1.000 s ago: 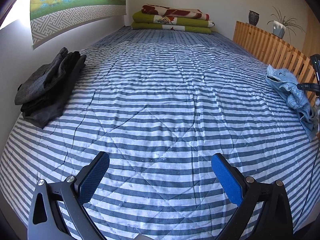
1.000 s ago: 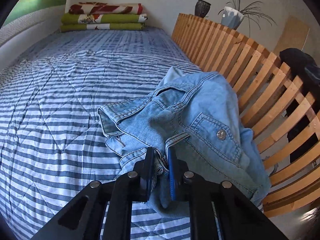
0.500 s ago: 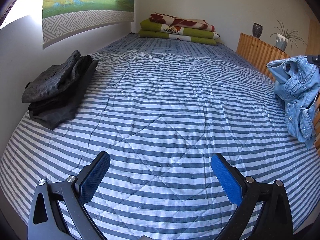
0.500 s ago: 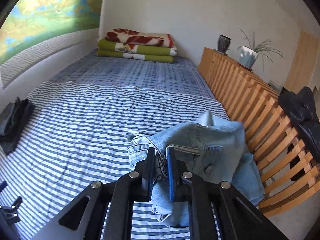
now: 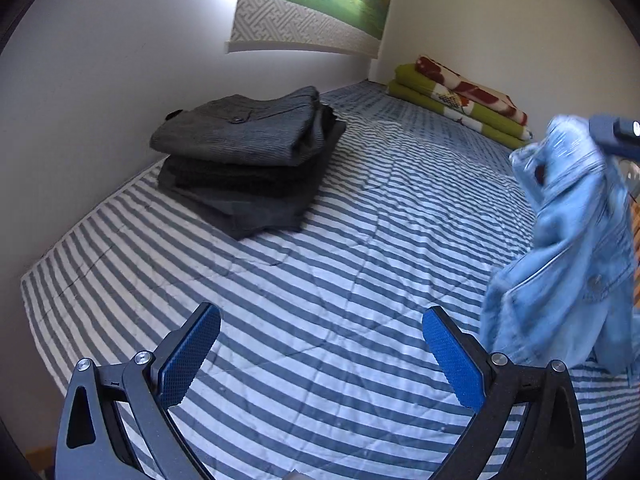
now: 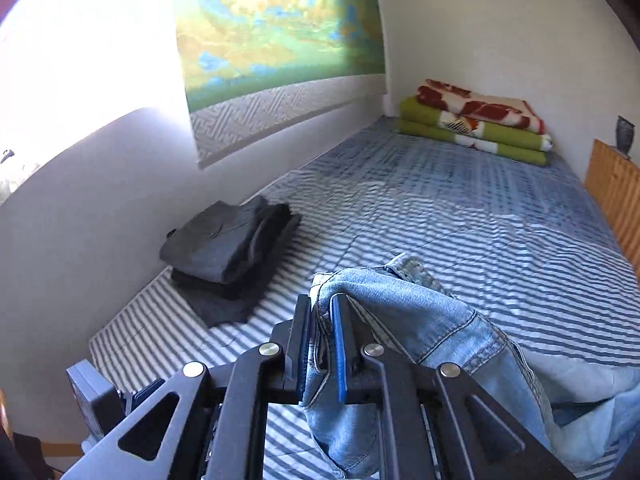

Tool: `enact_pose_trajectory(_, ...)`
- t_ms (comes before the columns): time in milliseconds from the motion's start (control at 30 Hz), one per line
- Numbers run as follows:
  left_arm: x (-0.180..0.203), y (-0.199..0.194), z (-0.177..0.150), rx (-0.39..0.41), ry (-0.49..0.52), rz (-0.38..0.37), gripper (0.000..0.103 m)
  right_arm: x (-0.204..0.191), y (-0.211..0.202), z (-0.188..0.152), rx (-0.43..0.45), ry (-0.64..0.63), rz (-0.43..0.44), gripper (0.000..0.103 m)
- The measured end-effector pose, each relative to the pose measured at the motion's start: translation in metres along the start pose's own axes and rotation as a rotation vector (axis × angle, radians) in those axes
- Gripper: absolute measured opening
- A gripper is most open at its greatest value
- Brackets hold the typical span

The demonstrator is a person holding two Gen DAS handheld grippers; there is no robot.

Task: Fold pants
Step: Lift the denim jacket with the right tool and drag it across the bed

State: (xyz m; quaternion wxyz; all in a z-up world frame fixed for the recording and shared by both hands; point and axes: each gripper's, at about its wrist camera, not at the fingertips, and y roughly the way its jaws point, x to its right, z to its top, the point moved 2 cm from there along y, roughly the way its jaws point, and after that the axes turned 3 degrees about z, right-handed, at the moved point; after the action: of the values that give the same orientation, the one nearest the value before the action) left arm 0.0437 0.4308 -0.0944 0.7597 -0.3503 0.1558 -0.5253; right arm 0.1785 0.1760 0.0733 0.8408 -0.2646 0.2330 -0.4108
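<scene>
Since the earlier frame we've carried the light-blue denim pants [image 6: 432, 320] off the slatted side, mid-air over the blue-striped quilted bed [image 5: 360, 240]. Right gripper [image 6: 320, 340] clamps the waistband; left gripper [image 5: 320, 356] gapes empty. Risk: single-point hold, so the bunched fabric may land twisted or hit the folded grey stack [image 5: 248, 152].

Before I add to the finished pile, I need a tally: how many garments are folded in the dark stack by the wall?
2 for certain: a grey pair of trousers on top and a darker garment beneath; more layers may be hidden between.
</scene>
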Motion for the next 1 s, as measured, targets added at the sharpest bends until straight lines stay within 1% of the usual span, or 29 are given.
enact_pose_trajectory(33, -0.006, 0.002, 0.000, -0.006, -0.009, 0.001, 0.102, -0.010, 0.014, -0.008, -0.046, 0.009, 0.027, 0.011)
enact_pose_trajectory(100, -0.011, 0.004, -0.002, -0.011, -0.001, -0.001, 0.102, -0.010, 0.030, -0.028, -0.105, 0.067, 0.072, 0.013)
enact_pose_trajectory(133, -0.010, 0.005, -0.004, -0.013, 0.015, -0.003, 0.102, -0.007, 0.032, -0.039, -0.131, 0.076, 0.071, 0.014)
enact_pose_trajectory(167, -0.007, 0.006, -0.006, -0.017, 0.035, -0.007, 0.102, -0.001, 0.031, -0.050, -0.146, 0.079, 0.059, 0.020)
enact_pose_trajectory(200, -0.002, 0.007, -0.008, -0.022, 0.054, -0.015, 0.102, 0.011, 0.026, -0.061, -0.154, 0.082, 0.039, 0.030)
enact_pose_trajectory(233, 0.003, 0.010, -0.011, -0.032, 0.073, -0.028, 0.102, 0.023, 0.021, -0.072, -0.158, 0.088, 0.008, 0.036)
enact_pose_trajectory(267, 0.011, 0.013, -0.014, -0.049, 0.087, -0.044, 0.102, 0.044, 0.011, -0.084, -0.159, 0.105, -0.032, 0.045)
enact_pose_trajectory(300, 0.017, 0.016, -0.017, -0.066, 0.098, -0.067, 0.102, 0.065, 0.001, -0.096, -0.162, 0.127, -0.078, 0.047)
enact_pose_trajectory(367, 0.032, 0.024, -0.023, -0.103, 0.129, -0.116, 0.102, 0.117, -0.023, -0.125, -0.167, 0.166, -0.199, 0.048)
enact_pose_trajectory(433, 0.050, 0.032, -0.032, -0.140, 0.170, -0.154, 0.102, 0.170, -0.042, -0.155, -0.199, 0.180, -0.349, 0.049)
enact_pose_trajectory(467, 0.060, 0.036, -0.036, -0.157, 0.186, -0.176, 0.102, 0.197, -0.051, -0.171, -0.225, 0.197, -0.410, 0.050)
enact_pose_trajectory(533, 0.081, 0.045, -0.045, -0.196, 0.213, -0.213, 0.102, 0.243, -0.063, -0.204, -0.284, 0.240, -0.475, 0.050)
enact_pose_trajectory(600, 0.097, 0.056, -0.054, -0.234, 0.226, -0.227, 0.102, 0.278, -0.072, -0.234, -0.333, 0.306, -0.509, 0.050)
enact_pose_trajectory(633, 0.104, 0.063, -0.057, -0.259, 0.221, -0.234, 0.103, 0.290, -0.076, -0.248, -0.349, 0.338, -0.504, 0.050)
enact_pose_trajectory(700, 0.112, 0.080, -0.060, -0.306, 0.183, -0.240, 0.102, 0.295, -0.077, -0.264, -0.352, 0.376, -0.459, 0.050)
enact_pose_trajectory(733, 0.115, 0.088, -0.059, -0.319, 0.162, -0.231, 0.102, 0.293, -0.077, -0.269, -0.345, 0.377, -0.435, 0.050)
enact_pose_trajectory(800, 0.119, 0.098, -0.054, -0.326, 0.139, -0.193, 0.098, 0.281, -0.073, -0.272, -0.338, 0.341, -0.388, 0.052)
enact_pose_trajectory(833, 0.119, 0.099, -0.049, -0.327, 0.125, -0.185, 0.095, 0.269, -0.069, -0.269, -0.334, 0.313, -0.366, 0.052)
enact_pose_trajectory(933, 0.113, 0.086, -0.026, -0.287, 0.081, -0.196, 0.095, 0.228, -0.045, -0.253, -0.311, 0.216, -0.288, 0.055)
enact_pose_trajectory(967, 0.109, 0.079, -0.017, -0.269, 0.077, -0.197, 0.095, 0.216, -0.035, -0.248, -0.307, 0.181, -0.258, 0.057)
enact_pose_trajectory(1000, 0.107, 0.074, -0.008, -0.258, 0.072, -0.199, 0.095, 0.203, -0.025, -0.243, -0.306, 0.139, -0.231, 0.062)
